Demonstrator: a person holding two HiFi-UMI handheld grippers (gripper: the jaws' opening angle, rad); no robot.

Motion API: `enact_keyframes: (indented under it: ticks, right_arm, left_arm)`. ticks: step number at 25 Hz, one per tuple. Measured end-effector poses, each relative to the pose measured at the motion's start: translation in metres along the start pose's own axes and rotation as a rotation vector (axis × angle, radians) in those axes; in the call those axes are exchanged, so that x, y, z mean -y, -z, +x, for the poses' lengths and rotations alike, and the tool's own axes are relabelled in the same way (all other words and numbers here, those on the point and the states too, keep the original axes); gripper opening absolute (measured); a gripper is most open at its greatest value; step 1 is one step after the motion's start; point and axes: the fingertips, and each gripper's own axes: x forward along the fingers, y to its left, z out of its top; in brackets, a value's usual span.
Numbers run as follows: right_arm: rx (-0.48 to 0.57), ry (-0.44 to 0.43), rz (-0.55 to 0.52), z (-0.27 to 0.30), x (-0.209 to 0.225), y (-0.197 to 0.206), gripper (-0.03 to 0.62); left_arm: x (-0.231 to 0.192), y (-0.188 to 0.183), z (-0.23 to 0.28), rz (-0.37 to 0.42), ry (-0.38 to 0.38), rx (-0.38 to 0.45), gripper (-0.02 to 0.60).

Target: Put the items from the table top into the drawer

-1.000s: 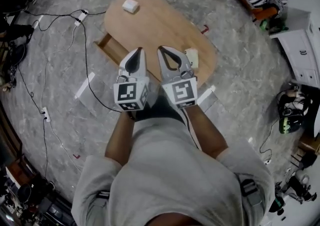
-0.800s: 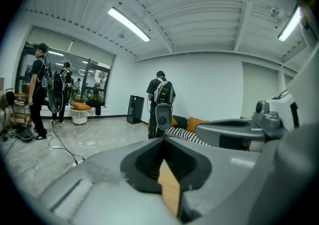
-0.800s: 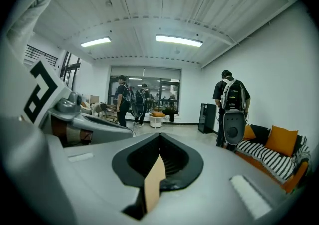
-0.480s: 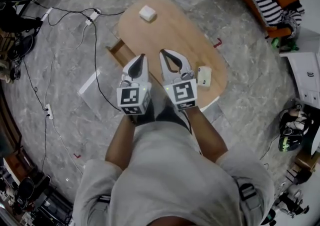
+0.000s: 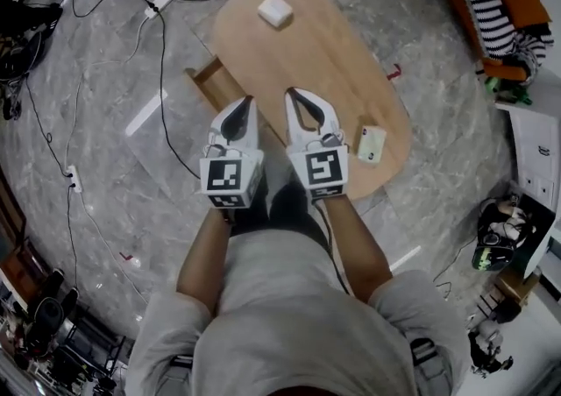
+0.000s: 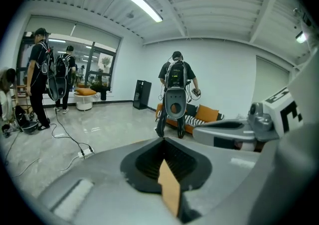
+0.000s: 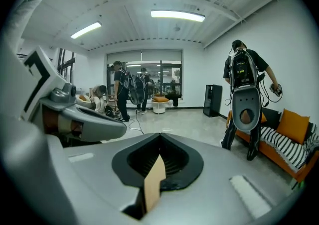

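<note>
Left gripper (image 5: 238,116) and right gripper (image 5: 308,112) both have their jaws pressed together with nothing between them. They're held side by side, pointing forward over the near end of the table (image 5: 302,57). This looks like a carry pose, since no pick has begun. The task items sit on the tabletop: a white box (image 5: 274,10) at the table's far end and a pale flat item (image 5: 372,144) at its near right edge. The drawer (image 5: 210,81) looks pulled out on the table's left side, probably ready for drops.

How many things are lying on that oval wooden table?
2: a white square box at the far end; a pale rectangular box near the right edge. Others may be hidden.
</note>
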Motion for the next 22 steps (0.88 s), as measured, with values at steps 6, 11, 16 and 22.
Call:
enact_keyframes:
  ticks: [6, 11, 16, 22]
  right_arm:
    - [-0.066, 0.024, 0.041, 0.061, 0.003, 0.057, 0.008]
    - [-0.134, 0.007, 0.098, 0.105, 0.001, 0.096, 0.008]
    - [-0.172, 0.034, 0.085, 0.149, 0.016, 0.137, 0.008]
    - [-0.246, 0.069, 0.037, 0.191, 0.041, 0.191, 0.008]
  left_arm:
    - [-0.044, 0.041, 0.036, -0.018, 0.012, -0.081, 0.020]
    - [-0.076, 0.076, 0.078, 0.017, 0.040, -0.143, 0.020]
    - [-0.109, 0.119, 0.118, -0.006, 0.053, -0.190, 0.020]
    - [-0.128, 0.165, 0.158, -0.049, 0.108, -0.282, 0.020]
